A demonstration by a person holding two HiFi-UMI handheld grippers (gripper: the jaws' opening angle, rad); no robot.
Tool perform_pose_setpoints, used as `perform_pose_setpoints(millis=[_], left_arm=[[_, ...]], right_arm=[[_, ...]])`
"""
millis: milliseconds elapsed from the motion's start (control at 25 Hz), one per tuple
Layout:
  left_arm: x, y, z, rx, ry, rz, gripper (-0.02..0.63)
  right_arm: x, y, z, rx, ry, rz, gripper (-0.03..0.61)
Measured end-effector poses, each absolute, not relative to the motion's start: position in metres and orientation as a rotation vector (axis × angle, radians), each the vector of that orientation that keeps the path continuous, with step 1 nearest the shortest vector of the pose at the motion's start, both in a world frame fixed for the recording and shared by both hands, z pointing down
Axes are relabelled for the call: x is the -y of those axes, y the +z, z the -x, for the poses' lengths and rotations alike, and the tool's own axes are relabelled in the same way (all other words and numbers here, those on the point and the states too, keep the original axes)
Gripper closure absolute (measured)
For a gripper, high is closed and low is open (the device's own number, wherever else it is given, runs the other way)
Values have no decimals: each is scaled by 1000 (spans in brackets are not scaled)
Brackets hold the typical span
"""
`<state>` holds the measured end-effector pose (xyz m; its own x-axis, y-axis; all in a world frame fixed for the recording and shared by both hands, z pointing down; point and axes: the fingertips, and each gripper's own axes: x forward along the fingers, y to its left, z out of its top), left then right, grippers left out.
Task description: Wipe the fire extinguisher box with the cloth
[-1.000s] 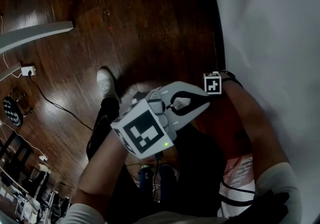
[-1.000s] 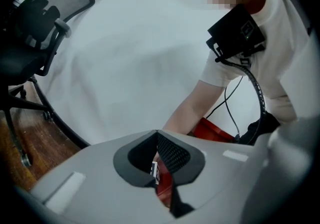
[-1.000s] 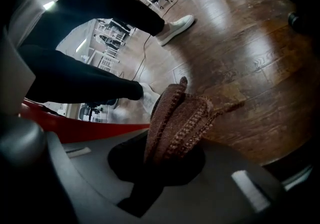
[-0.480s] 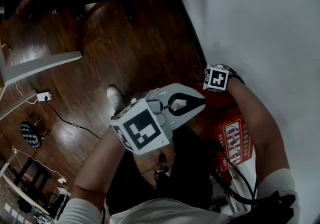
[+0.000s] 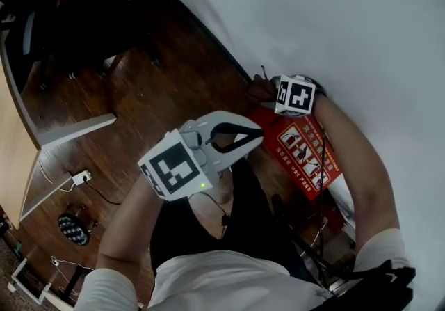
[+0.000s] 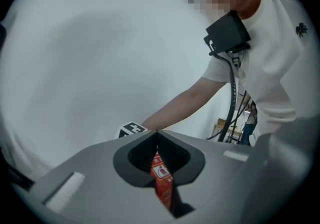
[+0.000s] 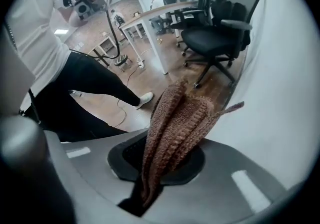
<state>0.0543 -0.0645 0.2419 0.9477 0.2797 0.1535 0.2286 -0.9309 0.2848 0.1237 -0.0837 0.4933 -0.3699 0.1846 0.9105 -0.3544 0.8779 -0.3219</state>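
right gripper (image 7: 170, 144) clenched on brown knitted cloth (image 7: 176, 115) | left gripper (image 5: 241, 139) closed, empty | red fire extinguisher box (image 5: 306, 156) on floor beside white wall (image 5: 361, 24), below cloth | risk: loose cloth end may snag, pulling free

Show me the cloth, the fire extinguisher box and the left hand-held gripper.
cloth (image 7: 172, 128): right gripper view, middle of the brown folds.
fire extinguisher box (image 5: 300, 155): head view, its red labelled face.
left hand-held gripper (image 5: 260, 137): head view, between its fingertips.

On floor (image 5: 139, 94), close along wall (image 5: 361, 38): fire extinguisher box (image 5: 306, 156). At its far end, cloth (image 5: 261, 85) in right gripper (image 5: 273, 90). Just left of box, left gripper (image 5: 254, 138).
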Motion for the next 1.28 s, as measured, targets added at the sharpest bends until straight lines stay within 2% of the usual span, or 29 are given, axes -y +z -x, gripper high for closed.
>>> perform_pose_setpoints(millis=[240,480,760,1080,1280], left_arm=[[50,196,-62,-552,260,-2878,614],[18,153,-38,-846,258,-2878,614],[-37,114,3,-1122,309,-2812,614],[-124,69,49,-1228,300,-2813,614],[-193,61,104,-1231,291,-2880,614]], right_arm=[[61,391,-146,1946,629,-585,535],[-15,303,-141,1892,702,-1125,535],[-130,225,-63,1805,780,-1657,535],[-237,154,22,1733,791,-2035,535],[-307,132,81,1767,744,-2153,535]])
